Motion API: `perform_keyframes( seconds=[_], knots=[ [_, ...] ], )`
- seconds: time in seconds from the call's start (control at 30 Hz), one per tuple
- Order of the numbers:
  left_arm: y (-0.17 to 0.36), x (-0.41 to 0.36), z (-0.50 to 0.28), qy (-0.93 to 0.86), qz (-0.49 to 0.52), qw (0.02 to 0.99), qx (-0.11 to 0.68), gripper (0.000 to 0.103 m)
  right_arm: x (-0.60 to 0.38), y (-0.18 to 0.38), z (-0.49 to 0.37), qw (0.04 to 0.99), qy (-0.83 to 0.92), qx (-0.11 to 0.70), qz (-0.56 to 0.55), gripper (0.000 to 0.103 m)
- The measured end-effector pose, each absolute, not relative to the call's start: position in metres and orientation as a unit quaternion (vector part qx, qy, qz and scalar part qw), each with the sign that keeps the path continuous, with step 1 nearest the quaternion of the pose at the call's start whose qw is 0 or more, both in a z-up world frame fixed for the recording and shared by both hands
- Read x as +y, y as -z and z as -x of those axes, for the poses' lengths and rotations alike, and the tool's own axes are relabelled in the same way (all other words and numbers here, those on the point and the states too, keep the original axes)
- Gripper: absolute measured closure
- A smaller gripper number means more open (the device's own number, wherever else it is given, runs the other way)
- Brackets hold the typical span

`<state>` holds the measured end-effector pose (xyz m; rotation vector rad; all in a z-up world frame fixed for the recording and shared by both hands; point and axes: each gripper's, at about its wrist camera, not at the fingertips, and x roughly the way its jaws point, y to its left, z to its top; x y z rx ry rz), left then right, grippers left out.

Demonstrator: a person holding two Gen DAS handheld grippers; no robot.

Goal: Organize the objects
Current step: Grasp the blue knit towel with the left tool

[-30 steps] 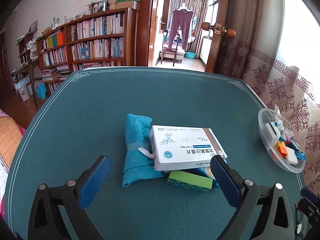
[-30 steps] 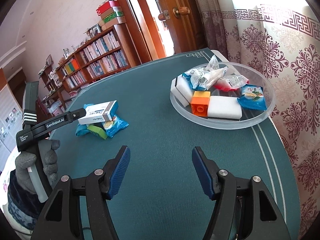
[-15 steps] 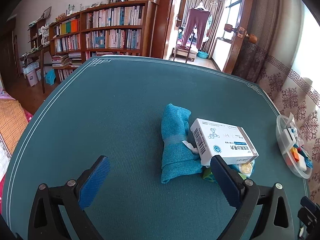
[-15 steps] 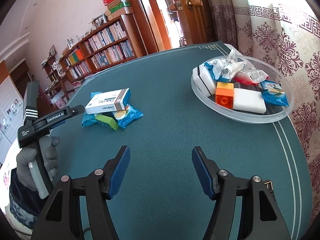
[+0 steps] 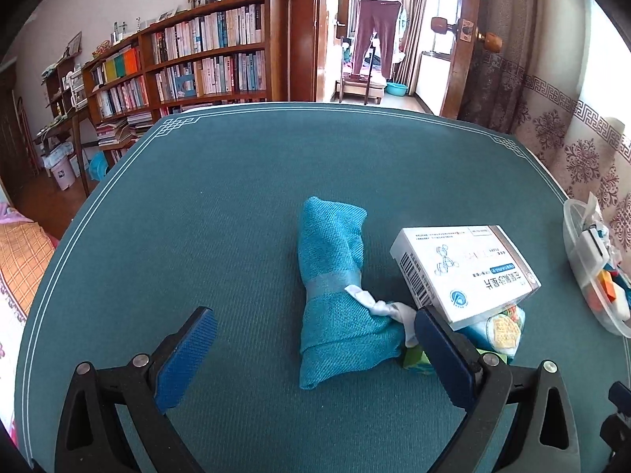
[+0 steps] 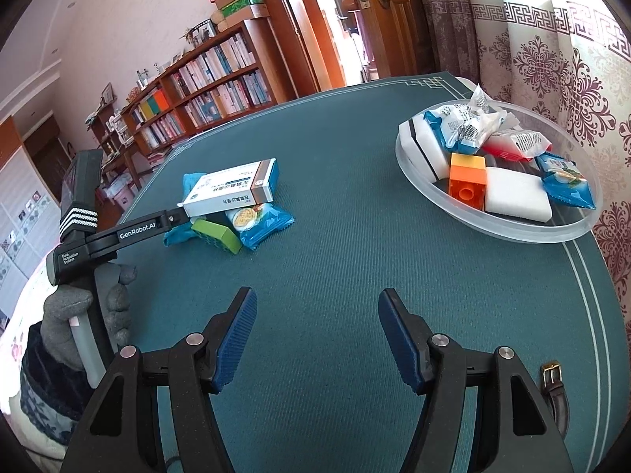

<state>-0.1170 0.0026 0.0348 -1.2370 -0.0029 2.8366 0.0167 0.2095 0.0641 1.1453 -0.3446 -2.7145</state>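
A folded teal towel (image 5: 335, 287) lies on the green table between the open jaws of my left gripper (image 5: 311, 354). To its right a white medicine box (image 5: 465, 272) rests on a green block (image 5: 414, 360) and a blue snack packet (image 5: 501, 327). The right wrist view shows the same pile: the box (image 6: 232, 191), the block (image 6: 217, 234), the packet (image 6: 260, 220) and the towel (image 6: 179, 232), with the left gripper's finger (image 6: 138, 228) touching it. My right gripper (image 6: 315, 335) is open and empty over bare cloth.
A clear bowl (image 6: 493, 224) at the table's right holds an orange block (image 6: 467, 175), white sponges and snack packets; it also shows in the left wrist view (image 5: 579, 276). Bookshelves (image 5: 189, 75) and an open door stand beyond the table. A curtain (image 6: 552, 59) hangs on the right.
My left gripper has swung left and closer, so the towel now sits between its jaws and the box has slid to the right. My right gripper has drawn back slightly.
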Motion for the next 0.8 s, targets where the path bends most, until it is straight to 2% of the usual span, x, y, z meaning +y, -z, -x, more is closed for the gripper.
perform_keyframes(
  seconds=[0.3, 0.8],
  knots=[
    [-0.035, 0.028, 0.149, -0.919, 0.393, 0.018, 0.033, 0.001, 0.209, -0.061, -0.008, 0.092, 0.909, -0.116, -0.390, 0.037],
    [-0.021, -0.004, 0.156, -0.911, 0.412, -0.005, -0.023, 0.001, 0.176, -0.068, 0.026, 0.133, 0.902, -0.089, -0.401, 0.037]
  ],
)
